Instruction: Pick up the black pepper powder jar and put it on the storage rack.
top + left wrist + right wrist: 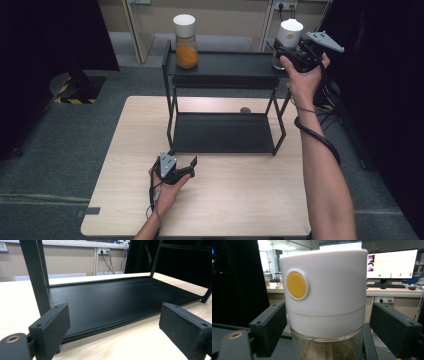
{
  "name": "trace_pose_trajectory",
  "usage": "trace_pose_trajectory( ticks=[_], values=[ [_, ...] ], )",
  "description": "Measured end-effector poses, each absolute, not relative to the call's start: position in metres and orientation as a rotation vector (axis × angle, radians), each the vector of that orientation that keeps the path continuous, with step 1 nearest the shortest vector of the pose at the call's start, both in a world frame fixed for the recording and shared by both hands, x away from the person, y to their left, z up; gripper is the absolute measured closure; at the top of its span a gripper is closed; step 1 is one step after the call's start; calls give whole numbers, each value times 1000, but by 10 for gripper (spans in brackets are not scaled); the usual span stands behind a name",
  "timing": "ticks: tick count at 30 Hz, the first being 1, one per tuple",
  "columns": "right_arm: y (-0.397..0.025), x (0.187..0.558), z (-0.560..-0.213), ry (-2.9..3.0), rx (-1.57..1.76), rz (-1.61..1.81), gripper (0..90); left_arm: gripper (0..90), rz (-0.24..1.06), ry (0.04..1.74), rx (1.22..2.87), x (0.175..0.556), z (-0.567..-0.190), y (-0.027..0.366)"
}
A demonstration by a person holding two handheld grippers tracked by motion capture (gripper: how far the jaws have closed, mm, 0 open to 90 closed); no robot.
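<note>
**Right tool brackets a white-lidded jar on the top shelf**

The risk lay in the grasp. The right tool (286,50) stood at the level of the white lid (324,290), its jaws spread on either side with a gap showing at each pad in the right gripper view. Closing there would probably pinch the smooth lid rather than the glass body; the jar could slip on lifting, or the lid might come away if it only sits loosely. A push off-centre could also tip the jar, which stood near the right end of the rack's top shelf (225,62), close to the edge.

The jar (289,37) was a clear glass canister holding something brownish, capped by a tall white lid with a round yellow button (296,285) on its side. A second jar (185,42), with orange contents, stood towards the left of the same shelf, well apart.

The left tool (186,167) rested low over the counter (240,200), jaws wide and empty, pointing at the rack's bare lower shelf (120,297).
</note>
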State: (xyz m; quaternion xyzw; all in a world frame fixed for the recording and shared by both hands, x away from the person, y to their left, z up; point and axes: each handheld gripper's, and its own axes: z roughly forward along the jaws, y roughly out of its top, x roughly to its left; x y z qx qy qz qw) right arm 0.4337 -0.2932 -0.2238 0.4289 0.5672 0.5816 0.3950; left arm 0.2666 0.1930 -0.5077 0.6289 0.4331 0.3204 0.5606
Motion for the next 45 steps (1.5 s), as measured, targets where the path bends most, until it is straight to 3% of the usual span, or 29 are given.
trace_pose_trajectory(
  ticks=[14, 45],
  values=[
    [-309, 412, -227, 1467, 1042, 1499, 67, 94, 757, 1020, 1484, 267, -507, 193],
    [-322, 366, -262, 1538, 911, 1509, 50, 94, 763, 1017, 1483, 266, -508, 192]
  ],
)
